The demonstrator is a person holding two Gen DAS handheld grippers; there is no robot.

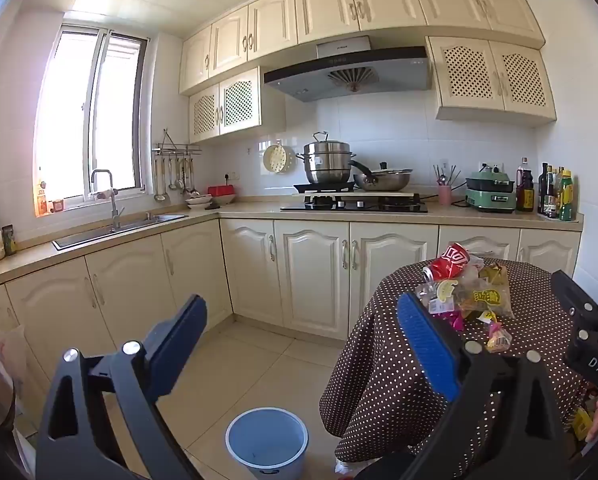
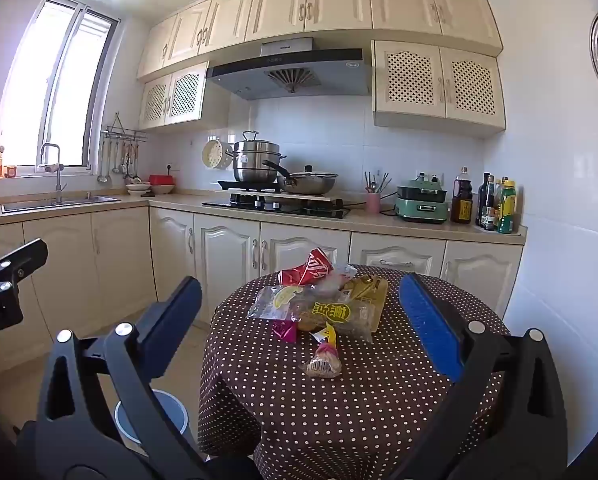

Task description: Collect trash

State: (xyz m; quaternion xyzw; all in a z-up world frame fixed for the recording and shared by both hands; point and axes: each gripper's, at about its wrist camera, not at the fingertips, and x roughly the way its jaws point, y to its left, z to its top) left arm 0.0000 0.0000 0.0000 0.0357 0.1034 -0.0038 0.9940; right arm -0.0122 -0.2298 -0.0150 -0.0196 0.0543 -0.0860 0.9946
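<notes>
A pile of trash lies on the round table with a brown polka-dot cloth [image 2: 339,400]: a crushed red can [image 2: 307,272], clear and yellow snack wrappers [image 2: 331,312], a small magenta wrapper [image 2: 285,330] and a small wrapped packet [image 2: 325,362] nearest me. The can [image 1: 453,260] and wrappers [image 1: 483,296] also show in the left wrist view. A blue bin [image 1: 267,442] stands on the floor left of the table. My left gripper [image 1: 299,344] is open and empty above the floor and bin. My right gripper [image 2: 299,320] is open and empty, held short of the pile.
Cream kitchen cabinets [image 1: 315,272] run behind the table, with a stove and pots [image 1: 351,184], a sink [image 1: 115,228] and bottles [image 1: 555,196] on the counter. The tiled floor [image 1: 251,360] lies between cabinets and table. The right gripper's body [image 1: 587,332] shows at the right edge.
</notes>
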